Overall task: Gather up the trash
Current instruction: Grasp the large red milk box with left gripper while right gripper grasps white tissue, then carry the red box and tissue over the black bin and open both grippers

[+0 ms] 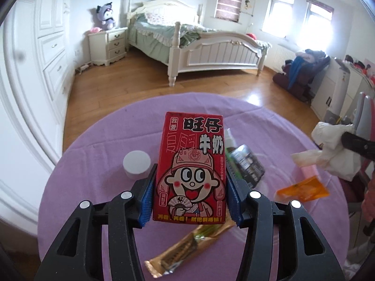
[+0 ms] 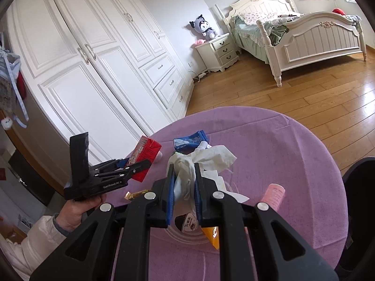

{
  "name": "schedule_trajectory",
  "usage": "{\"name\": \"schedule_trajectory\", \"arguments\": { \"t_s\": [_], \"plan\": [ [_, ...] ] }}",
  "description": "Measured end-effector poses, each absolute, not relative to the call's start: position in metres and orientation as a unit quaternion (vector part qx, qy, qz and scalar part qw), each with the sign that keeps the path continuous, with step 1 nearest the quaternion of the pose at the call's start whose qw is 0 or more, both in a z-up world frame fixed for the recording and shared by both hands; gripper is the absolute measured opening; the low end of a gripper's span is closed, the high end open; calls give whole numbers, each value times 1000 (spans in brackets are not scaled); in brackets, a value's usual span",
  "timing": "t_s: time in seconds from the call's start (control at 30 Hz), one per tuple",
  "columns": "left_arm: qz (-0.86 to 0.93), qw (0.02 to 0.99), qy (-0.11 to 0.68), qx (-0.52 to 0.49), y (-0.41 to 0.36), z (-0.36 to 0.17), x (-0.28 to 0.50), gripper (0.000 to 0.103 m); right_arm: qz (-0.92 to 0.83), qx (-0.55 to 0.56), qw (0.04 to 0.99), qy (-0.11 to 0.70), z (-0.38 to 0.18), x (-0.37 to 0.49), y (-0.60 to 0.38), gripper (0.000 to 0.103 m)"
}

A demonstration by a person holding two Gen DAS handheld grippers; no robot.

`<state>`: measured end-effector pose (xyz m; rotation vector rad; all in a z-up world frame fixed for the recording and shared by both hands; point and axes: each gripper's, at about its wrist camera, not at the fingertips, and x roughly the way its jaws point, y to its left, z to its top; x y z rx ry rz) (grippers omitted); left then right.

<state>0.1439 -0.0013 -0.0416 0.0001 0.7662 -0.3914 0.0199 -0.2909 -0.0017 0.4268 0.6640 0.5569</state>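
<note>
My left gripper (image 1: 189, 187) is shut on a red milk carton (image 1: 191, 164) and holds it upright above the round purple table (image 1: 93, 164). In the right wrist view the carton (image 2: 145, 154) shows in that gripper (image 2: 127, 164) at the left. My right gripper (image 2: 184, 175) is shut on a crumpled white tissue (image 2: 206, 158) above the table (image 2: 293, 164); the tissue (image 1: 335, 147) shows at the right of the left wrist view. A gold wrapper (image 1: 182, 250), an orange packet (image 1: 302, 188) and a dark packet (image 1: 248, 164) lie on the cloth.
A white jar (image 1: 136, 164), a small spray bottle (image 1: 230, 140), a blue wrapper (image 2: 189, 140) and a pink hair roller (image 2: 274, 196) lie on the table. A dark bin rim (image 2: 358, 199) stands at the right. White wardrobes (image 2: 93, 70) and a bed (image 1: 199, 46) stand beyond.
</note>
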Motion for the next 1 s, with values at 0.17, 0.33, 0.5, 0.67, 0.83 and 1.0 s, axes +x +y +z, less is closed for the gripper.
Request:
{"name": "schedule_trajectory", "arguments": {
  "t_s": [0.17, 0.33, 0.5, 0.67, 0.83, 1.0],
  "plan": [
    [-244, 913, 326, -32, -45, 1, 124, 52, 242, 238, 900, 272, 16, 12, -339, 15],
    [-316, 896, 306, -60, -119, 18, 114, 52, 189, 261, 916, 239, 22, 1, -398, 15],
    [-384, 859, 333, -65, -212, -3, 112, 52, 104, 246, 932, 245, 3, -6, -445, 15],
    [-428, 817, 380, -66, -299, -37, 120, 52, 35, 244, 929, 275, -32, -9, -487, 15],
    [-441, 792, 416, -70, -357, -66, 131, 52, 9, 263, 917, 299, -63, -7, -517, 15],
    [-446, 781, 433, -55, -390, -82, 137, 52, -3, 279, 909, 309, -86, -15, -536, 15]
  ]
}}
